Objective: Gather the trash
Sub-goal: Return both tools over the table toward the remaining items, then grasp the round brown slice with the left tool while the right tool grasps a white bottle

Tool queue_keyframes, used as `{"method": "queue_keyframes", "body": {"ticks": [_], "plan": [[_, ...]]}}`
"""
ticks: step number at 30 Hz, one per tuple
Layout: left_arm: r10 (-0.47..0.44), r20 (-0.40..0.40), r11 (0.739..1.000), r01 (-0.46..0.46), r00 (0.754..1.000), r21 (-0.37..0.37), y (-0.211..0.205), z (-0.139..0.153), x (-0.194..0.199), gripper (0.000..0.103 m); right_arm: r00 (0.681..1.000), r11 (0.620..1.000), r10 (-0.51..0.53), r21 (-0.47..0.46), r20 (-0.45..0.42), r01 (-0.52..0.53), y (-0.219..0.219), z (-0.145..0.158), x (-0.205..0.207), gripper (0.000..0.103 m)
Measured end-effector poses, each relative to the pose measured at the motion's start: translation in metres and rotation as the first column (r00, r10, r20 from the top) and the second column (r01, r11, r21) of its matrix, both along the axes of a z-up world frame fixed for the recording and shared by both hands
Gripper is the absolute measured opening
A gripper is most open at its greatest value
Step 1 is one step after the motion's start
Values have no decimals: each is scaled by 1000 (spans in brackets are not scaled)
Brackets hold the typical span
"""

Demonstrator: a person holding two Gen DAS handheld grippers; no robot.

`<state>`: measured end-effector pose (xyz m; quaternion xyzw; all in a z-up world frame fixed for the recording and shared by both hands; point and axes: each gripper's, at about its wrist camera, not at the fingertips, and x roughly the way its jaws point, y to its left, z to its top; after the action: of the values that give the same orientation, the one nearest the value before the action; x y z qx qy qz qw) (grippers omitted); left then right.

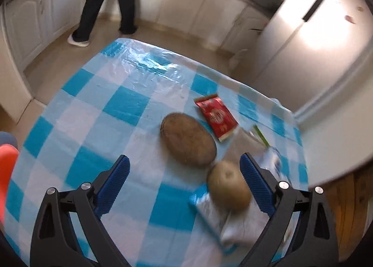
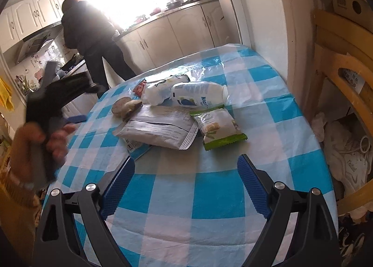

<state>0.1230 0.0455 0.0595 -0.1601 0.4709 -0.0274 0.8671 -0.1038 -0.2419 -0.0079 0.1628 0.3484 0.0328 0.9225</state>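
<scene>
We work over the blue-and-white checked plastic-covered worktop (image 2: 209, 187), where the trash lies heaped toward its far half. Largest is the flat grey foil pouch (image 2: 160, 127) at twelve o'clock from our right tongs (image 2: 186, 185); behind it lies the white plastic bottle (image 2: 200, 96) on its side, and at one o'clock the small green-edged snack packet (image 2: 219, 127). Both tongs stand apart and empty, probably poised to choose. Only the left view shows the red printed wrapper (image 1: 216, 115) clearly, plus two brown oval tubers (image 1: 188, 141) just ahead of our left tongs (image 1: 184, 180); only the right view shows our left hand (image 2: 46, 141).
</scene>
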Motion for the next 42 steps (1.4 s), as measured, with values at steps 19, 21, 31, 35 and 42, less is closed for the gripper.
{"method": "queue_keyframes", "body": {"ticks": [19,21,31,35,42], "plan": [[119,-166,974,-82,979,213,-28,-44,58,96,1000,1000,15,5,-18,-15,-38,6,39,89],[103,-160,967,-62,982,246,-34,-46,58,96,999,1000,21,-9,-33,-21,-39,7,50,89],[17,-121,954,20,993,298,-44,-46,54,83,984,985,160,-47,-78,-164,-34,1,121,89],[-20,-115,956,53,993,290,-47,-42,48,76,970,966,214,-125,-116,-228,-25,-3,148,89],[-76,-100,956,101,992,277,-42,-39,33,75,942,944,294,-105,-163,-313,-26,-17,182,89]]}}
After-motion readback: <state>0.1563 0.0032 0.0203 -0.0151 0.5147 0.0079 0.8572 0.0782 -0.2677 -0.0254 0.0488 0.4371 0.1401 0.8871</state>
